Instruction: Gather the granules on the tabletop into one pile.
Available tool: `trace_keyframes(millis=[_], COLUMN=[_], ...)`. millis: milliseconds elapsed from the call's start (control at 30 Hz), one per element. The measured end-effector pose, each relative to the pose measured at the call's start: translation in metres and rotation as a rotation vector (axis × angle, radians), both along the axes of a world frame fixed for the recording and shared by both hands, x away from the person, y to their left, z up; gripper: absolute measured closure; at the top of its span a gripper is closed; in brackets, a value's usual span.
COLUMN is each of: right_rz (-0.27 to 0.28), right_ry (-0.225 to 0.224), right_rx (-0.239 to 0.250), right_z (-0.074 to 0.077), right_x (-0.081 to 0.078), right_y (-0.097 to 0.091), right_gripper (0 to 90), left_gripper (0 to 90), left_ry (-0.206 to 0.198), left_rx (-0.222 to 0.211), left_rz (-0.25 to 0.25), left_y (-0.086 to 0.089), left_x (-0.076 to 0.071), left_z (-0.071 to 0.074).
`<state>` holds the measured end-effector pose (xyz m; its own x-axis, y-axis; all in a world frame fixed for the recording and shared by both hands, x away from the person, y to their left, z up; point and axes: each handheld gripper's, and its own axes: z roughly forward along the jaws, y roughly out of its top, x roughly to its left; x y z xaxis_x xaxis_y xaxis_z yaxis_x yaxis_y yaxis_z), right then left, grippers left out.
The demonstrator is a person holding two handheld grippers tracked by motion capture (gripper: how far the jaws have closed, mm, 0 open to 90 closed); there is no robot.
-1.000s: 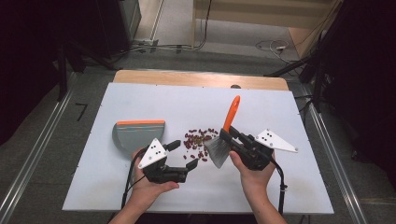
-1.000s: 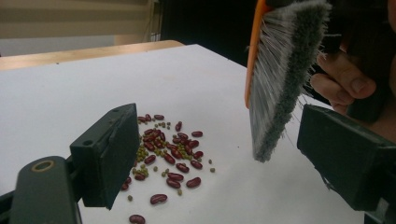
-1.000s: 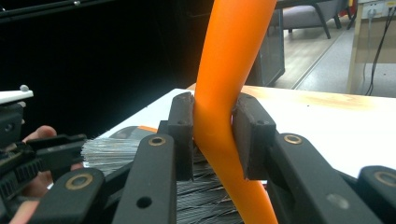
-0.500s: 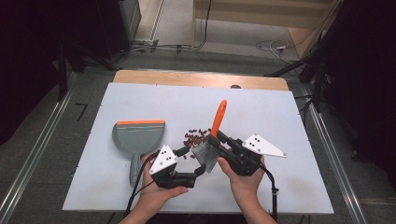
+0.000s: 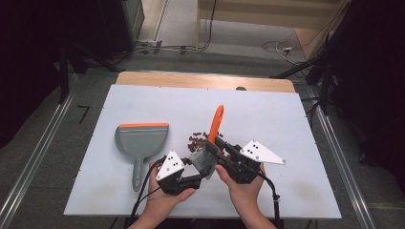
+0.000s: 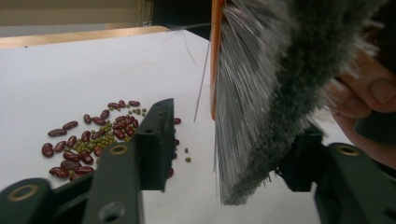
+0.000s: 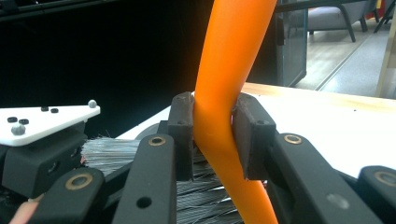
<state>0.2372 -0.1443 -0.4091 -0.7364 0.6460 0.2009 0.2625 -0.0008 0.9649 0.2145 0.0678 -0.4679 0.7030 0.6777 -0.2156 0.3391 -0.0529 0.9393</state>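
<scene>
A brush with an orange handle (image 5: pixel 216 121) and grey bristles (image 5: pixel 204 163) is held tilted above the white table (image 5: pixel 267 114). My right gripper (image 5: pixel 215 143) is shut on the handle (image 7: pixel 224 93) just above the bristle head. My left gripper (image 5: pixel 202 172) is open, and the bristles (image 6: pixel 266 93) hang between its jaws, close to the right one. A pile of red and small green beans (image 5: pixel 196 141) lies on the table just beyond the brush; in the left gripper view the beans (image 6: pixel 88 140) lie left of the jaws. A grey dustpan (image 5: pixel 142 138) with an orange lip lies flat at the left.
The table's wooden far edge (image 5: pixel 205 80) borders dark floor with cables. The person's hands (image 5: pixel 241 188) come in at the near edge. The dustpan's handle (image 5: pixel 137 174) points toward the near edge beside the left hand.
The right gripper has carried the brush left and nearer. The left gripper has moved right, so the bristles now hang between its open jaws.
</scene>
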Motion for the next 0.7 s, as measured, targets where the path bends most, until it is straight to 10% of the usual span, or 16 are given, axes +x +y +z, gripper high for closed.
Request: trace_keyframes(millis=[367, 700], right_rz=[-0.023, 0.078], right_ry=[-0.006, -0.010], right_rx=[0.000, -0.017], right_z=[-0.001, 0.001], right_x=[-0.004, 0.004], right_y=[0.001, -0.001], right_gripper=[68.9, 61.5], left_gripper=[80.9, 85.6], left_ry=[-0.002, -0.003], left_rx=[0.002, 0.013], left_rz=[-0.054, -0.106], left_y=[-0.002, 0.016], left_x=[-0.003, 0.003], left_z=[0.001, 0.005])
